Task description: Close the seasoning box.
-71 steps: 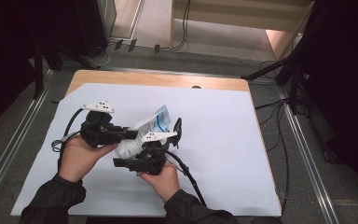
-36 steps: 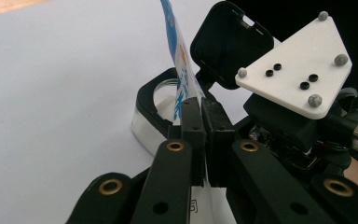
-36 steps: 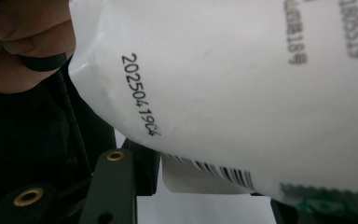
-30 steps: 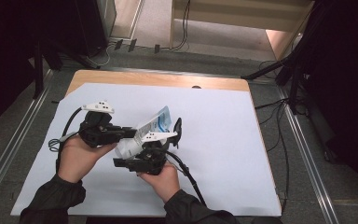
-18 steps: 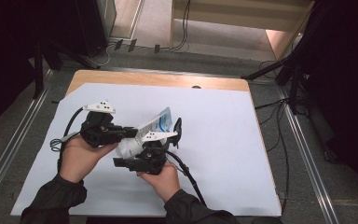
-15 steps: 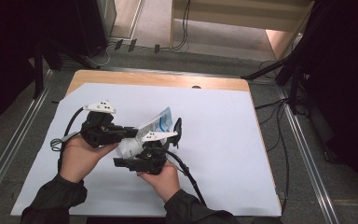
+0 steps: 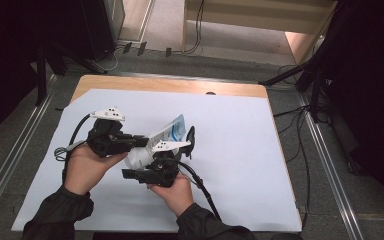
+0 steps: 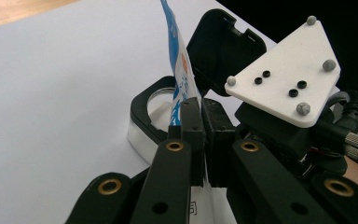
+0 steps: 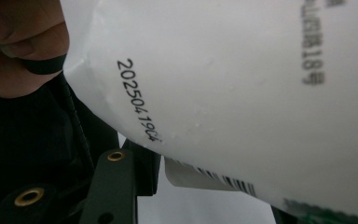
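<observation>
Centre left of the high view: your left gripper [image 7: 130,142] has its jaws pinching the pouch [image 7: 167,134] by its flat edge; whether your right gripper's [image 7: 155,167] jaws are closed cannot be told. Keep the pinch firm and support the pouch's lower body. Its long axis runs lower left to upper right, blue end uppermost.

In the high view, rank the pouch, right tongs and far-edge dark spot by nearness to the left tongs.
1. pouch: clamped in the left tongs.
2. right tongs: close beside, toward the person.
3. dark spot: table's far edge.
</observation>
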`<state>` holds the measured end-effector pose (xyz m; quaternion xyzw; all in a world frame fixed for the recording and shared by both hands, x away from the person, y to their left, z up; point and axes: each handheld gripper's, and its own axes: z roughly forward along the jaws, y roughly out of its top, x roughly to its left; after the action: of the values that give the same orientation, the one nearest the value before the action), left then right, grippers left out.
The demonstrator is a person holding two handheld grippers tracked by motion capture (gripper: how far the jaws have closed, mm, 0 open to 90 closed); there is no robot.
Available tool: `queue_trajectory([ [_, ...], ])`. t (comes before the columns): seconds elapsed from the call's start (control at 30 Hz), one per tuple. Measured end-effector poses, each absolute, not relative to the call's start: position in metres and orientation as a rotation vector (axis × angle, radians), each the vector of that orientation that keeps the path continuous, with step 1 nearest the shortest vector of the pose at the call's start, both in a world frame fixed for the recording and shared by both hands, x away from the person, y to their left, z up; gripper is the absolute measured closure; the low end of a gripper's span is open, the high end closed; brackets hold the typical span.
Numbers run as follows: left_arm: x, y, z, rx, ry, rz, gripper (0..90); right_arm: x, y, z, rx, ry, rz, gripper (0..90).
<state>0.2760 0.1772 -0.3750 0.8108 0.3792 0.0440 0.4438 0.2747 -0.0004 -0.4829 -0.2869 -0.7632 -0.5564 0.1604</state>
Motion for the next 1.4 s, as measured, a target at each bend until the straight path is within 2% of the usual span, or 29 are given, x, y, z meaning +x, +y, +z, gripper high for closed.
queue_trajectory([
  [1.4, 0.2760, 0.1762, -0.3688, 2.028, 0.947, 0.097, 89.2, 0.2752, 0.0056, -0.4807, -0.799, -2.179, -1.578, 58.1],
])
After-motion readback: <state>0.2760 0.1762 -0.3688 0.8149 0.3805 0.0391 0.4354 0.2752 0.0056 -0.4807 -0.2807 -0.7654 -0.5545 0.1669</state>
